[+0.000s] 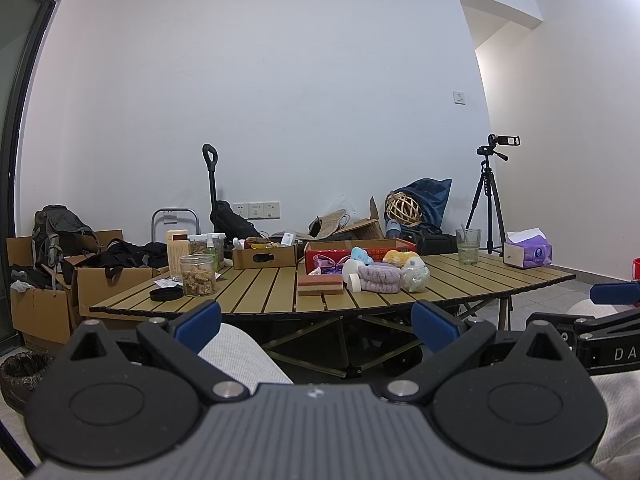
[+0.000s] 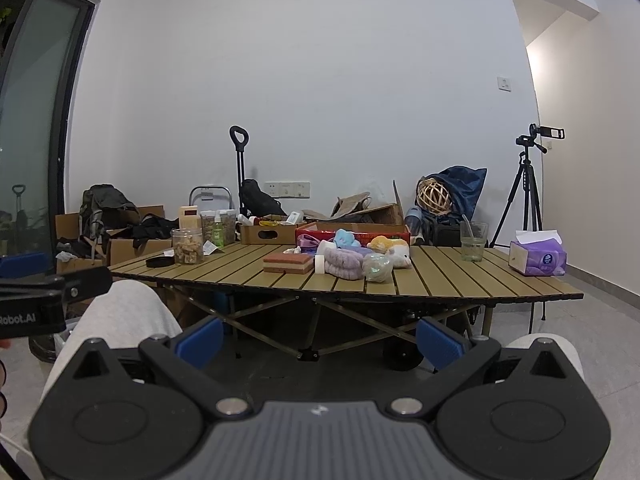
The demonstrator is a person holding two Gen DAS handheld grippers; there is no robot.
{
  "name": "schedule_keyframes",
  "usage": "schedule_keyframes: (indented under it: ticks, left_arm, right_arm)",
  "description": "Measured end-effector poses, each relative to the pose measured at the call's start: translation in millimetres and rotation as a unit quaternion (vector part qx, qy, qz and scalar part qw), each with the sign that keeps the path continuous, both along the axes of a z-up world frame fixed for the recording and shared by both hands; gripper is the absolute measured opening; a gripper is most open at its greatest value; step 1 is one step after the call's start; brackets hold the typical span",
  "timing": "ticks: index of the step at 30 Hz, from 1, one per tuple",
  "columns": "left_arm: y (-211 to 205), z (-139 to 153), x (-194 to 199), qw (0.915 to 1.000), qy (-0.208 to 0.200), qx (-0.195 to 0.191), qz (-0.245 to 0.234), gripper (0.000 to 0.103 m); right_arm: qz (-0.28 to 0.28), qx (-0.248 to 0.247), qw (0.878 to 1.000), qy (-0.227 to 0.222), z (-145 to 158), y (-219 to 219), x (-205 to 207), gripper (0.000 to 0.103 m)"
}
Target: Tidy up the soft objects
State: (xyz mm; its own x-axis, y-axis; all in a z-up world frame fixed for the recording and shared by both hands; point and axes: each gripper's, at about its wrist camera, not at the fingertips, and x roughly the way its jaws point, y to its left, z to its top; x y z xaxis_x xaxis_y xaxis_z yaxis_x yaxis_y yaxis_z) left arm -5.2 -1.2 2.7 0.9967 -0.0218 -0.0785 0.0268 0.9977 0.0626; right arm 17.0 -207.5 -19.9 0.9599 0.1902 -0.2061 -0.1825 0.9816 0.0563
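Observation:
Soft things lie clustered on the slatted table [image 1: 256,296] [image 2: 460,276]: a lilac rolled towel [image 1: 379,278] [image 2: 342,263], a red-brown sponge block [image 1: 320,284] [image 2: 289,263], a pale crinkled ball [image 1: 416,278] [image 2: 377,267], a yellow-white plush [image 1: 401,258] [image 2: 391,249] and a blue plush [image 1: 360,255] [image 2: 346,237]. Behind them stands a red box [image 1: 332,252] [image 2: 360,235]. My left gripper [image 1: 316,326] and right gripper [image 2: 320,338] are open and empty, held low in front of the table, well short of it.
On the table stand a jar of snacks [image 1: 198,275] with its black lid [image 1: 166,294] beside it, a cardboard tray [image 1: 264,256], a glass [image 1: 468,246] and a purple tissue box [image 1: 528,254]. Cardboard boxes, bags and a tripod [image 1: 490,200] are behind. My knees are below the grippers.

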Motion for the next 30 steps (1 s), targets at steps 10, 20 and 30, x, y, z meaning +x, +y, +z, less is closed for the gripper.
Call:
schedule_keyframes:
  ticks: [10,20,30]
  left_arm:
    - [0,0,-1,1.0000,0.001,-0.001,0.001,0.103]
    - [0,-1,-1,1.0000,0.001,-0.001,0.001,0.103]
    - [1,2,17,0.9999,0.008,-0.010,0.000,0.103]
  right_arm:
    - [-0.006,0.002,1.000,0.002,0,-1,2,0.103]
    - [-0.011,-0.003,1.000,-0.003,1,1,4,0.103]
    - [-0.028,-0.014,0.999,-0.022,5,0,20,0.103]
